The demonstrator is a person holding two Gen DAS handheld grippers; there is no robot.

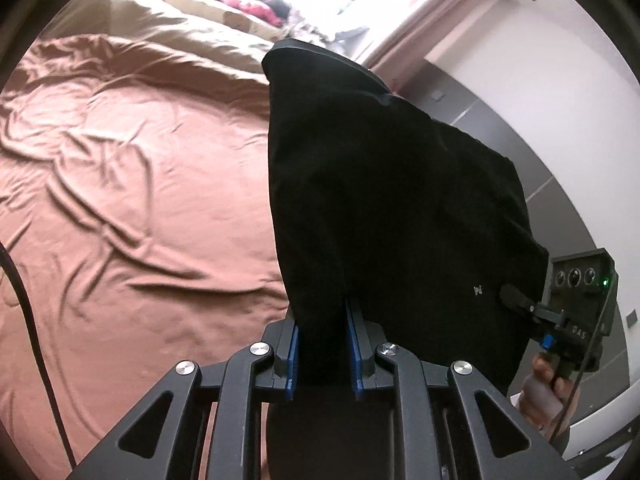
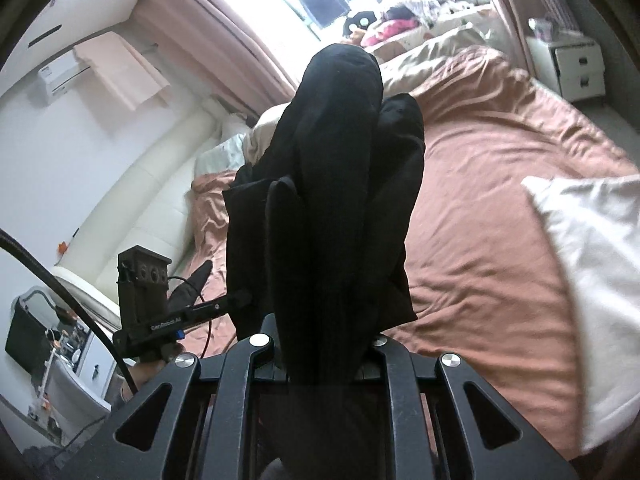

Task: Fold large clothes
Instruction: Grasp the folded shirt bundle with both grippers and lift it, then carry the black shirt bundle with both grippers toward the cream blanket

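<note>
1. The left gripper [image 1: 322,344] has its jaws clenched on a fold of the black garment [image 1: 392,184]; the blue pads [image 1: 354,344] press the cloth from both sides, and the cloth rises ahead of the jaws and falls away to their right.
2. The right gripper [image 2: 324,364] likewise grasps the black garment [image 2: 332,184]; its jaws are buried in bunched cloth, which stands up in thick folds straight ahead of them.
3. In the left wrist view, the right gripper [image 1: 520,300] shows at the garment's far right edge, held by a hand [image 1: 548,388].
4. In the right wrist view, the left gripper [image 2: 236,300] reaches the garment's left edge.
5. The garment hangs between the two grippers, lifted clear of the bed [image 1: 140,184], whose rumpled brown sheet lies below and beyond the jaws.
6. A white pillow [image 2: 592,280] lies on the bed to the right of the right jaws.
7. A black cable [image 1: 28,320] runs down to the left of the left jaws.
</note>
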